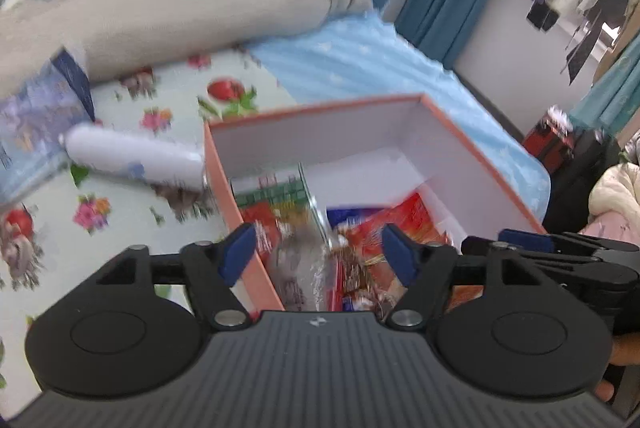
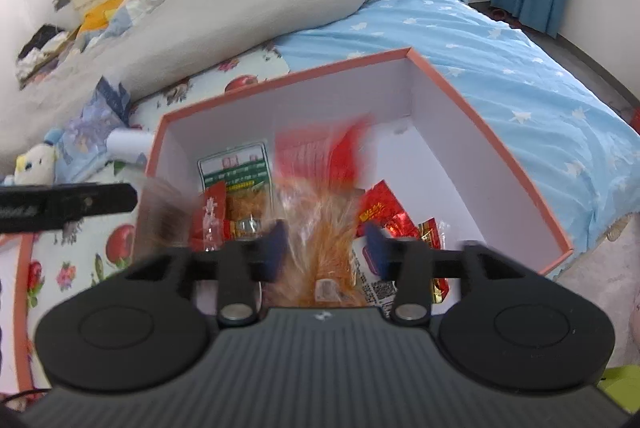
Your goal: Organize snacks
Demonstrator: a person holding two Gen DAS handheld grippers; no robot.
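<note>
Left gripper (image 1: 318,250): you spread it above the box (image 1: 320,132), releasing a clear packet (image 1: 300,268).
Right gripper (image 2: 326,248): spread too, dropping an orange-and-red bag (image 2: 316,188) inside.

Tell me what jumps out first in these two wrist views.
The open orange-rimmed box with white walls sits mid-frame on the bed, red snack packets heaped at its near end. In the right wrist view a blurred orange-and-red packet streaks between the open fingers of the right gripper; the left gripper stands open over the box's near left wall. A white cylinder lies on the floral sheet left of the box.
</note>
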